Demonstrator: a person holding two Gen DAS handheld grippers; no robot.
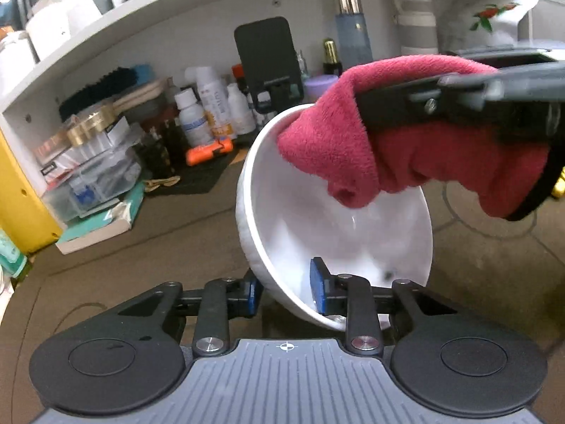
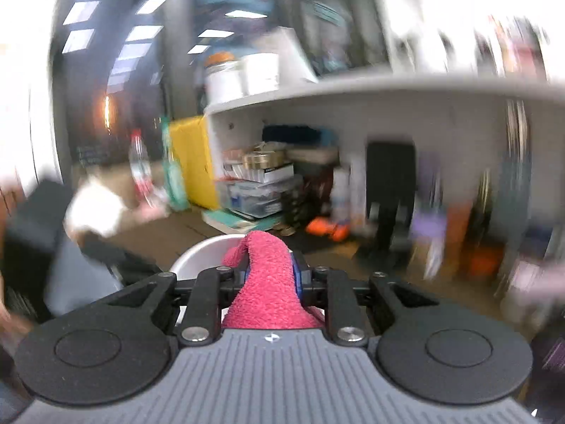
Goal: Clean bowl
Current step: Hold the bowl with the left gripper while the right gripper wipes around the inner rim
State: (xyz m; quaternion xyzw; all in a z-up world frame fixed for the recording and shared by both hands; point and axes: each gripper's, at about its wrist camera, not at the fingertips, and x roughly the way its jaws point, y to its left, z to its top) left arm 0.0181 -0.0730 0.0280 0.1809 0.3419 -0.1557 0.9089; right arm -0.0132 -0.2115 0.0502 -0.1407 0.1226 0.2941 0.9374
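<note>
A white bowl [image 1: 317, 219] is tilted with its opening toward the upper right, off the brown tabletop [image 1: 141, 247]. My left gripper [image 1: 286, 293] is shut on its near rim, one blue pad outside the wall and one inside. A red cloth [image 1: 353, 148] hangs into the top of the bowl and touches its inner wall. My right gripper [image 1: 365, 116] comes in from the right, shut on that cloth. The right wrist view is blurred: the cloth [image 2: 270, 282] sits pinched in the right gripper [image 2: 270, 275], with the bowl's rim [image 2: 204, 251] just beyond.
Under a white shelf [image 1: 176, 3] at the back stand several bottles [image 1: 212, 106], a black phone stand [image 1: 266, 60] and an orange tool [image 1: 210, 150]. Stacked boxes [image 1: 91, 162] and a yellow panel [image 1: 17, 190] crowd the left side.
</note>
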